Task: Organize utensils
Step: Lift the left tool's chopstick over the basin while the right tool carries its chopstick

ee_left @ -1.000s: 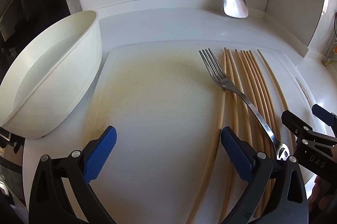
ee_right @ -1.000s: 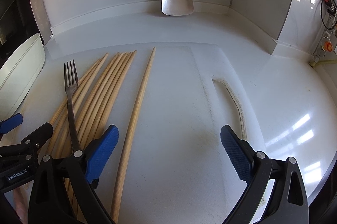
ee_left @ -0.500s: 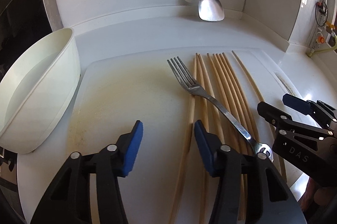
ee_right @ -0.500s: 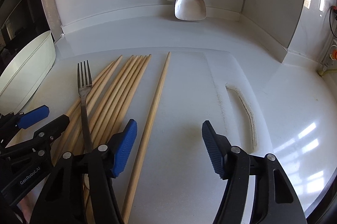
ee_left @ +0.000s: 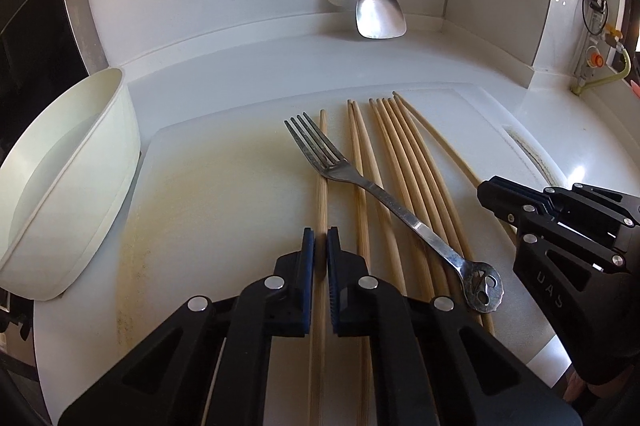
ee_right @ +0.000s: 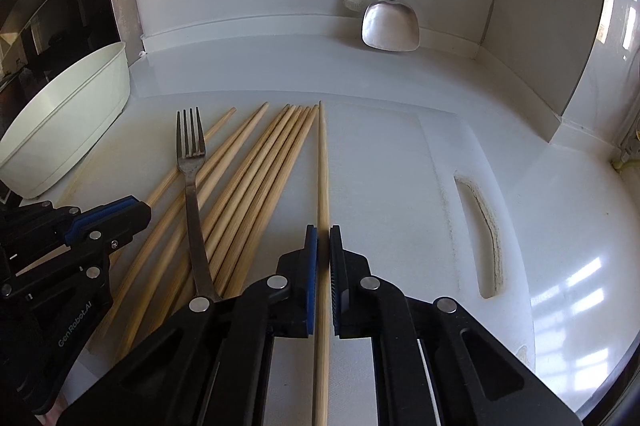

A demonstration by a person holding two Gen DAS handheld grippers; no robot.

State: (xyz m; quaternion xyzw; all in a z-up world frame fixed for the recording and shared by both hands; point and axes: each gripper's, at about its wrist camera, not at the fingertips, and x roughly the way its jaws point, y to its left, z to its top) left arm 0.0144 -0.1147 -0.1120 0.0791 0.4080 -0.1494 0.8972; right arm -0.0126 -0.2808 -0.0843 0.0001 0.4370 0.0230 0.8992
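My left gripper (ee_left: 321,246) pinches the leftmost chopstick (ee_left: 322,161) and my right gripper (ee_right: 323,246) pinches the rightmost chopstick (ee_right: 322,161), with the fork (ee_left: 376,189) and other chopsticks (ee_left: 404,161) between them on the cutting board (ee_left: 208,193).

Kitchen: hanging spatula (ee_left: 380,13), cutting board (ee_left: 224,193), counter (ee_right: 568,226)

A row of long, pale wooden chopsticks (ee_left: 404,161) lies flat on the white cutting board (ee_left: 224,193), tips pointing toward the back wall. A steel fork (ee_left: 384,197) rests slantwise across them, tines toward the wall and up, its pierced handle end nearest the camera. The leftmost chopstick (ee_left: 322,185) lies slightly apart from the rest; the rightmost chopstick (ee_right: 323,185) also lies alone, beside the tight bundle at the row's middle.
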